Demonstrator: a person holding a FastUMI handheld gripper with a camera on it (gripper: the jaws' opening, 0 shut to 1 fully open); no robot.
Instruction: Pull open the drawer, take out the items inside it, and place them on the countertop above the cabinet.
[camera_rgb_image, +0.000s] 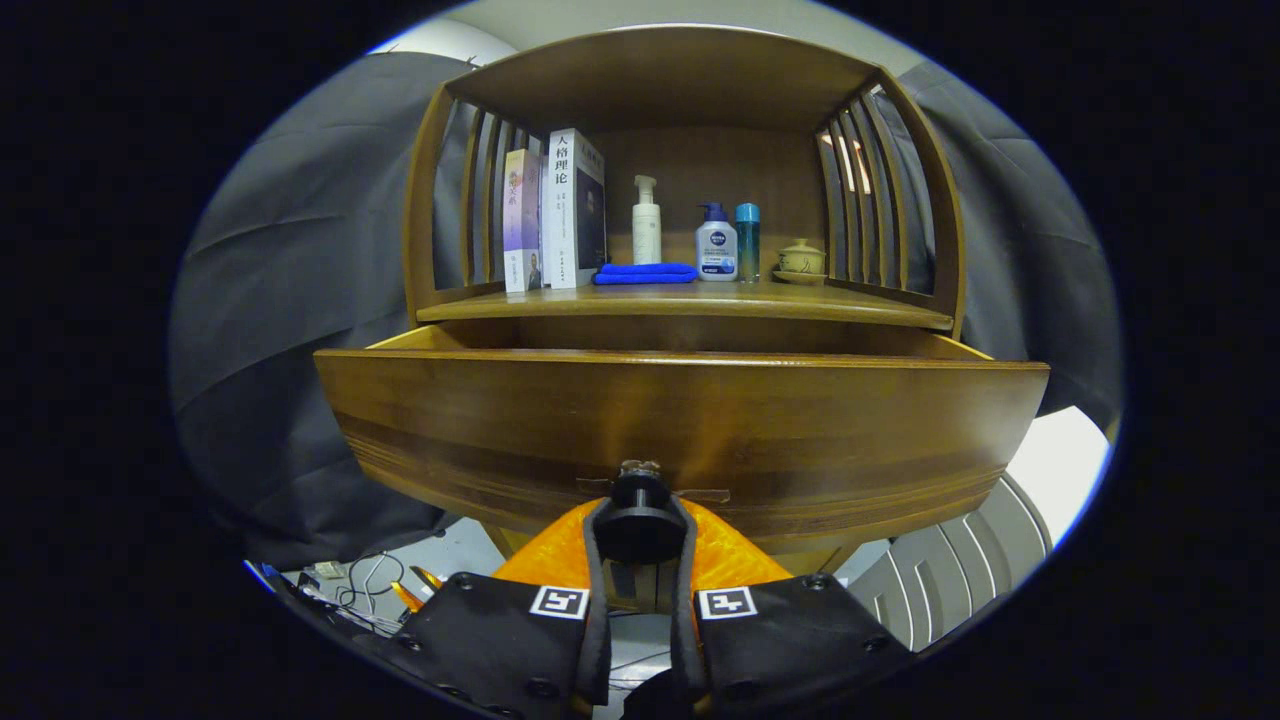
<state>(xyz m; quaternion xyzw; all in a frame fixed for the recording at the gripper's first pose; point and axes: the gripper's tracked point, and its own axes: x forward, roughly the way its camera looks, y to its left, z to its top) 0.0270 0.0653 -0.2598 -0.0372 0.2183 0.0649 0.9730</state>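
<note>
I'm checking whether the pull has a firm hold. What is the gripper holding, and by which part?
The gripper is shut on the drawer's knob, one finger on each side of it; the drawer stands pulled out.

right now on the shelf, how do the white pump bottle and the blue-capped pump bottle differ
The white pump bottle is tall, slim and white all over, beside the books behind the folded blue cloth. The blue-capped pump bottle is shorter and squatter, with a blue label, beside the teal bottle. Both stand upright with pump tops. The gripper is shut on the drawer knob.
</note>
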